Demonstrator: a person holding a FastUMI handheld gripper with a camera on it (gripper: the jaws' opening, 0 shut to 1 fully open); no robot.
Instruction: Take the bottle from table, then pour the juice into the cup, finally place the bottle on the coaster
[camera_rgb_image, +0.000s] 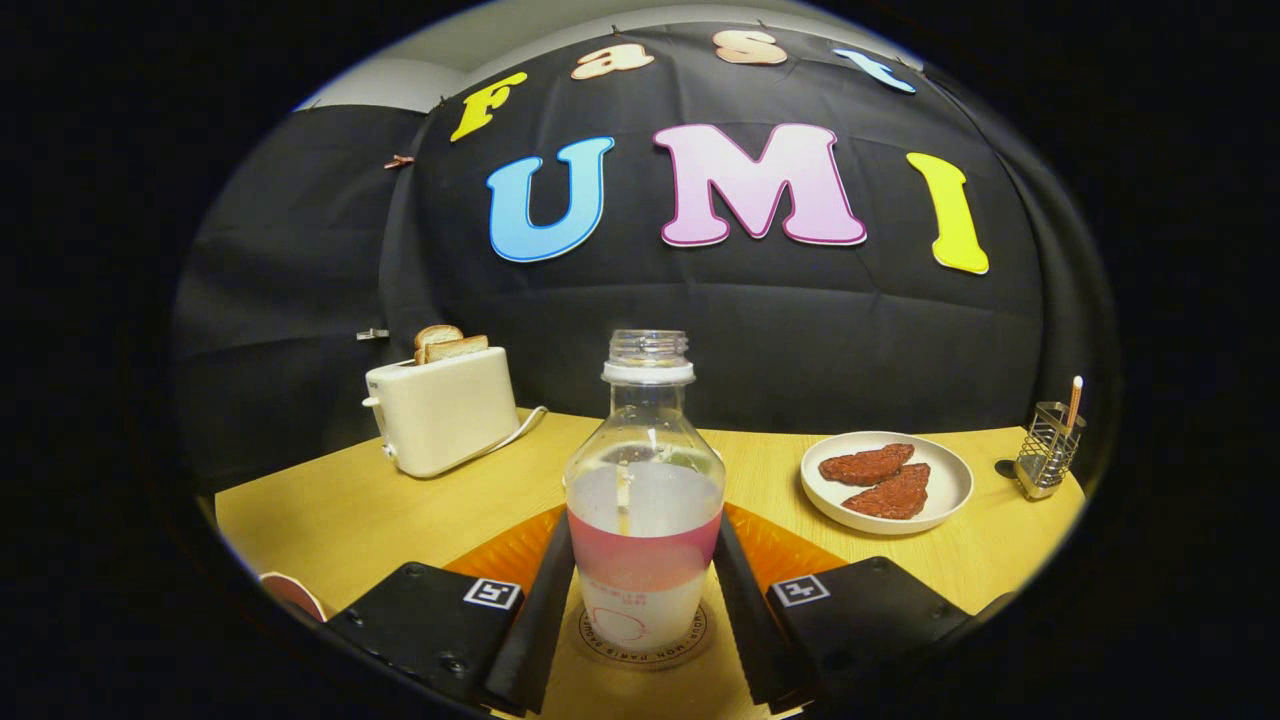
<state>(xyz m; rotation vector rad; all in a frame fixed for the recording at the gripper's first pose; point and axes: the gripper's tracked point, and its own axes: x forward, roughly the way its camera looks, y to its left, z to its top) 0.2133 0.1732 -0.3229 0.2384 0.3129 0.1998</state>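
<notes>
A clear, uncapped bottle (644, 500) with a pink label band stands upright on a round coaster (645, 638) on the wooden tabletop (340, 510). The gripper (644, 600) has its fingers (545, 600) close along both sides of the bottle; whether they press it, I cannot tell. Beyond sit a toaster (445, 410) holding bread and a plate (887, 482).
</notes>
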